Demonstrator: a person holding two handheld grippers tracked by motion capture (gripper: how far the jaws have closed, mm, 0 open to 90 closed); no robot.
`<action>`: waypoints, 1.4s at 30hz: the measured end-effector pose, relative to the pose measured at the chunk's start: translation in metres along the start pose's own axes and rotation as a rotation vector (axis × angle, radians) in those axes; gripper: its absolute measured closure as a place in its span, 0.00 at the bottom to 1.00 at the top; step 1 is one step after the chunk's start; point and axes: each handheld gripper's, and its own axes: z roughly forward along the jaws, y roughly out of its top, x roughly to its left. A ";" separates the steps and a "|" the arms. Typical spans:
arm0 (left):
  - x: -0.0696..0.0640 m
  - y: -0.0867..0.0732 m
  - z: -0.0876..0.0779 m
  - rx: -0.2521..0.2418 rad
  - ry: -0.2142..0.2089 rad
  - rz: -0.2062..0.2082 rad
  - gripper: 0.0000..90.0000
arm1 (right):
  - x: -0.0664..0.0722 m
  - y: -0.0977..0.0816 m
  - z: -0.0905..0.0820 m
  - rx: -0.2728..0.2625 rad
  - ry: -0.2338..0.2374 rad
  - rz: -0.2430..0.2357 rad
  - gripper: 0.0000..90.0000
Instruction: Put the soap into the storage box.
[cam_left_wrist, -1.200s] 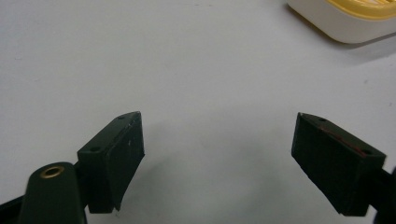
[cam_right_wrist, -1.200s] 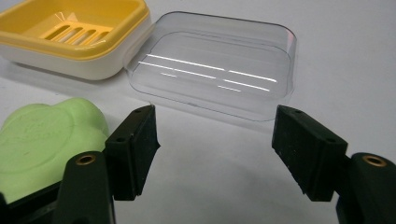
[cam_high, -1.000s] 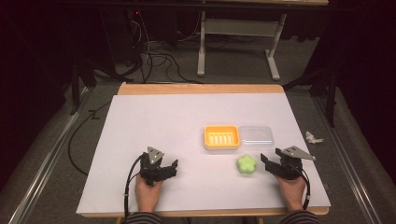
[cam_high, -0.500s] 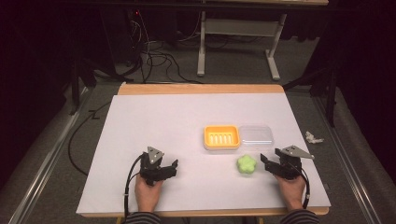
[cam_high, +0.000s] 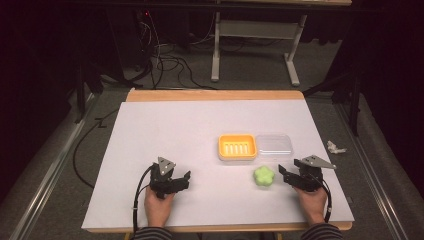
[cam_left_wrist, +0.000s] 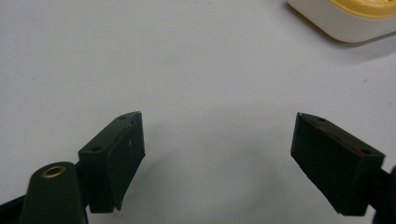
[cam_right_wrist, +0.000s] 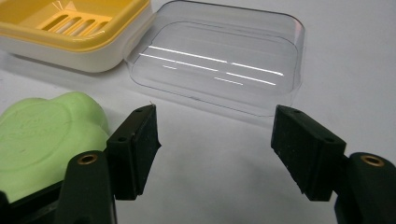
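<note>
No readable text anywhere tbh; the green soap (cam_high: 264, 176) has something embossed on top, too faint to read in the right gripper view. Soap sits on the white table (cam_high: 165, 130), near-right, just left of the right gripper (cam_high: 289, 176), not touching afaict. Yellow dish (cam_high: 237, 147) is just beyond it w/ the clear lid (cam_high: 273, 145) touching its right side. Left gripper (cam_high: 183, 180) near-left, well apart from all that. Both grippers have jaws spread wide, holding nothing. Crumpled white scrap (cam_high: 335, 147) on the floor off the right edge.
</note>
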 end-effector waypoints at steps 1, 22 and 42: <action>0.000 0.000 0.000 0.001 0.000 0.001 0.20 | 0.001 0.000 0.000 0.001 0.003 0.004 0.36; -0.001 0.000 -0.001 -0.009 -0.002 0.004 0.20 | 0.016 -0.002 -0.024 -0.017 0.058 -0.024 0.32; -0.002 -0.001 -0.001 -0.013 0.004 0.019 0.20 | 0.049 0.001 -0.029 -0.017 0.119 -0.139 0.23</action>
